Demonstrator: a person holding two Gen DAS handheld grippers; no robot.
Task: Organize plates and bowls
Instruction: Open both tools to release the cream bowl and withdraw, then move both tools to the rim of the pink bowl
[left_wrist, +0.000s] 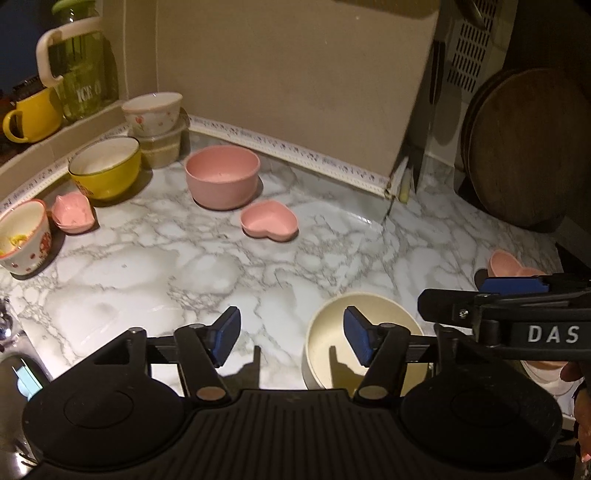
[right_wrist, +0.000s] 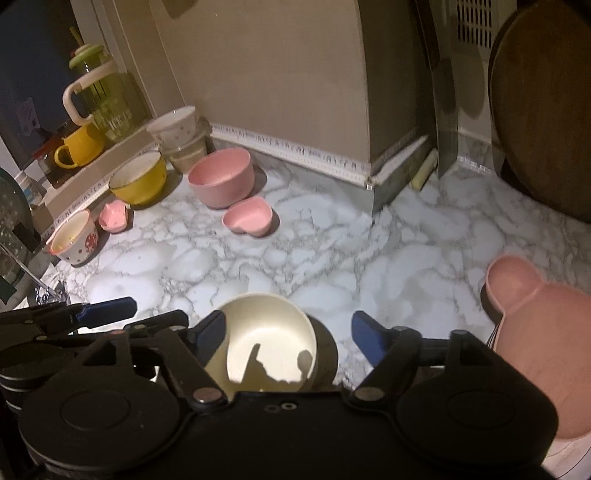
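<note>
Desk (left_wrist: 155, 266): white marble with grey veins, beige wall behind, patterned strip along its back edge.
Back left corner: yellow bowl (left_wrist: 105, 170), flowered bowl (left_wrist: 153, 112) stacked on tubs.
Back edge: pink bowl (left_wrist: 221, 175), heart dish (left_wrist: 269, 220) just in front.
Near edge: cream bowl (right_wrist: 267, 341).
Right edge: round wooden board (left_wrist: 524, 147) leaning upright.
Left tongs (left_wrist: 291, 338): spread, holding nothing.
Right tongs (right_wrist: 288, 334): spread, over the cream bowl.

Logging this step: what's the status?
Left claw open, empty. Right claw open, empty. Cream bowl below both, ungrasped. Nothing blocking.
</note>
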